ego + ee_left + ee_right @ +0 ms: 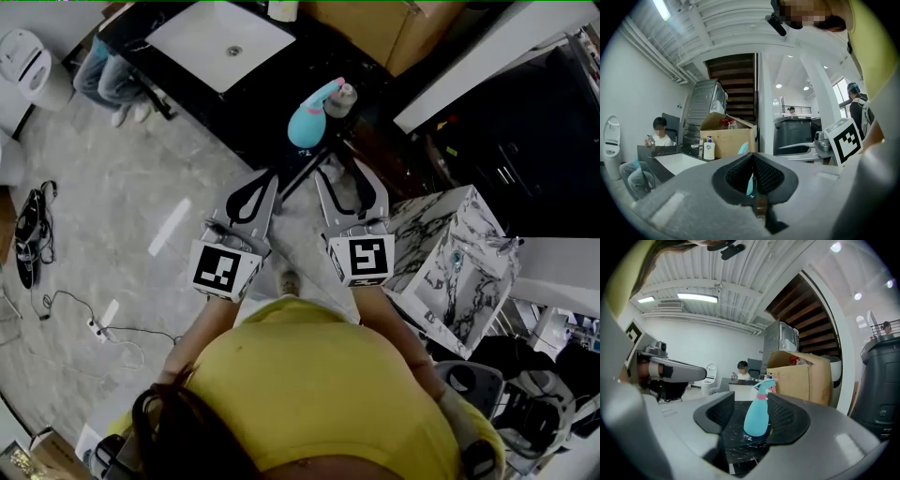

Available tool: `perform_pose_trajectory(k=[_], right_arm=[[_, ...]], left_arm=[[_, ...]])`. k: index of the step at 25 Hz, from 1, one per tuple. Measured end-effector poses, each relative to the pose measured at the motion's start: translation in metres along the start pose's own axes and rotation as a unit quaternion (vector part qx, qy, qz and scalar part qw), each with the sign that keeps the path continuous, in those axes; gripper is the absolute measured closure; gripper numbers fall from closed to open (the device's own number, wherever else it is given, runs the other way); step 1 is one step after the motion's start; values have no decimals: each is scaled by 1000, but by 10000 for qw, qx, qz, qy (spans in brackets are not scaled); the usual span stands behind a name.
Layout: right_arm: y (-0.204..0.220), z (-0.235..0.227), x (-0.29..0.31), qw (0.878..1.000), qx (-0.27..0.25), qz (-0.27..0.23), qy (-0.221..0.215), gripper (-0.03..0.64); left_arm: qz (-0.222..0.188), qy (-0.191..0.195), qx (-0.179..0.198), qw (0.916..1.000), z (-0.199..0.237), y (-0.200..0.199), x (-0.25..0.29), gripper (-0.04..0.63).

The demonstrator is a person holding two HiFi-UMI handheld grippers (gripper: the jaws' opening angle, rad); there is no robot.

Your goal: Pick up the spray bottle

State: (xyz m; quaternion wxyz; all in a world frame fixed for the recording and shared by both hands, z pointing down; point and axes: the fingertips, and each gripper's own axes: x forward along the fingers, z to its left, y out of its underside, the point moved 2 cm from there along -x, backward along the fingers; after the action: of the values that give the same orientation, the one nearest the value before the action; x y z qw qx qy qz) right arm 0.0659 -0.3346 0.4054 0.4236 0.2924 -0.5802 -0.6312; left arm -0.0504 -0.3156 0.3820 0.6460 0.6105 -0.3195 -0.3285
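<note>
right tongs [343, 171] wide, spray bottle [307, 120] ahead on counter [251, 108] | left tongs [266, 180] closed | cardboard box [806, 376] behind

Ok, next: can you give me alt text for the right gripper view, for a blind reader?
A light blue spray bottle with a pink collar stands upright on a dark marbled counter, framed between the open jaws of the right gripper, which do not press on it. Behind it are an open cardboard box and a seated person.
</note>
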Motion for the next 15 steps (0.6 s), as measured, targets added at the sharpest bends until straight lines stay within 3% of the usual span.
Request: perform_pose_trajectory(k=[6,15], right_arm=[[10,-10,59,9999,16,124,30,382],[32,-21,106,9987,51,418,286,345]], left_arm=[[110,446,136,9989,39,2,48,591],[314,1229,-54,9919,69,17,98,591]])
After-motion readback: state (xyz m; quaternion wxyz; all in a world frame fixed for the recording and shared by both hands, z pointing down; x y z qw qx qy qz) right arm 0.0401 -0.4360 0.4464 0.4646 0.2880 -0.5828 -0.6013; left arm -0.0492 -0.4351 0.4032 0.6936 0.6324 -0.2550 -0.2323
